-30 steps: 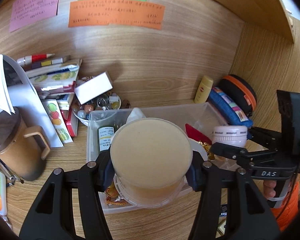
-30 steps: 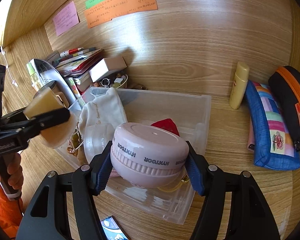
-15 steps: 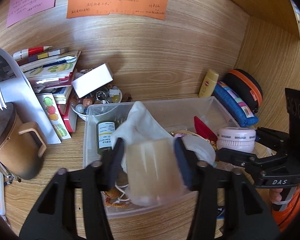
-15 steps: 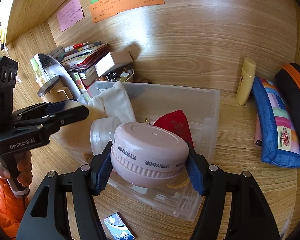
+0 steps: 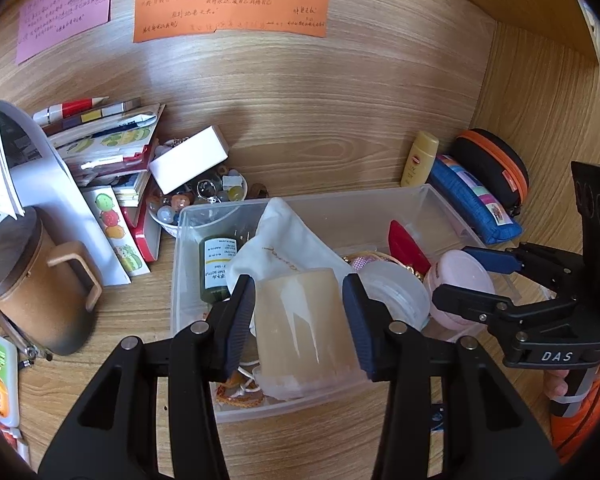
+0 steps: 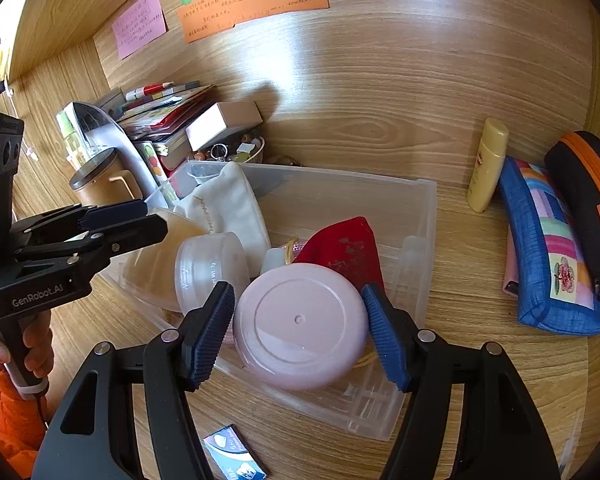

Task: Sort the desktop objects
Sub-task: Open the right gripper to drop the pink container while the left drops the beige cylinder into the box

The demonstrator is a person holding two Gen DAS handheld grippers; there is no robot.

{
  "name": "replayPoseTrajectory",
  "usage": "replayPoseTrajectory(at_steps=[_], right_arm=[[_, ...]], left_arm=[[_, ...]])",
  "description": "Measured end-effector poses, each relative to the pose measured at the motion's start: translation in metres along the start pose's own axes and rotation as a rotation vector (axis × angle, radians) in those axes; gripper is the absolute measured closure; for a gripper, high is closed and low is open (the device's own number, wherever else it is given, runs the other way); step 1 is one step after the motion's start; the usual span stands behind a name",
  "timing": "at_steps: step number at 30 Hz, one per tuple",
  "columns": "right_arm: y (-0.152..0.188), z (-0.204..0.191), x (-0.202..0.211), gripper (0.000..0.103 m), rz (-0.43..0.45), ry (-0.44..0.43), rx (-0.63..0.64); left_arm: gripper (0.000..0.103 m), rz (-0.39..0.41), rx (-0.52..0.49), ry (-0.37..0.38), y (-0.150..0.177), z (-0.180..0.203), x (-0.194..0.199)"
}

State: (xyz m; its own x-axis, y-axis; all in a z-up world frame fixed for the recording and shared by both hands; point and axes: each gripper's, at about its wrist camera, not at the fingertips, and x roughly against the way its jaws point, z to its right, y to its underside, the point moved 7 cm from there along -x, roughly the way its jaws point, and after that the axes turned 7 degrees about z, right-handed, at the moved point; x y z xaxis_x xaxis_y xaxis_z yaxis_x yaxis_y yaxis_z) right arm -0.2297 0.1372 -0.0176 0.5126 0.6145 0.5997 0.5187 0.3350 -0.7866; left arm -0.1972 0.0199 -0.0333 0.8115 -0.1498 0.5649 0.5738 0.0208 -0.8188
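While both loads hang over the clear storage bin, you hold a frosted amber jar on its side in the left gripper, pads pressing its ends, near the bin's front-left corner. The right gripper, about half open, clamps the pink round case by the front wall. Lower each load until it rests among the pouches before you release, since the front wall is close.
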Motion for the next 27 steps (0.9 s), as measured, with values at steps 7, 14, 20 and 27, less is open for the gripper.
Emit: replayPoseTrajectory(at_steps=[7,14,20,27], right_arm=[[-0.003,0.001,0.004,0.037,0.019,0.019,0.01],[-0.006,-0.007,0.012,0.028,0.05,0.046,0.07],[-0.007,-0.017,0.017,0.026,0.064,0.068,0.124],[-0.006,-0.022,0.028,0.021,0.067,0.085,0.147]], left_arm=[[0.055,0.015,0.002,-0.027,-0.001,-0.004,0.012],[0.039,0.028,0.005,-0.055,0.001,-0.005,0.023],[0.029,0.045,-0.004,-0.076,0.004,-0.004,0.036],[0.014,0.073,-0.019,-0.099,0.007,-0.004,0.052]])
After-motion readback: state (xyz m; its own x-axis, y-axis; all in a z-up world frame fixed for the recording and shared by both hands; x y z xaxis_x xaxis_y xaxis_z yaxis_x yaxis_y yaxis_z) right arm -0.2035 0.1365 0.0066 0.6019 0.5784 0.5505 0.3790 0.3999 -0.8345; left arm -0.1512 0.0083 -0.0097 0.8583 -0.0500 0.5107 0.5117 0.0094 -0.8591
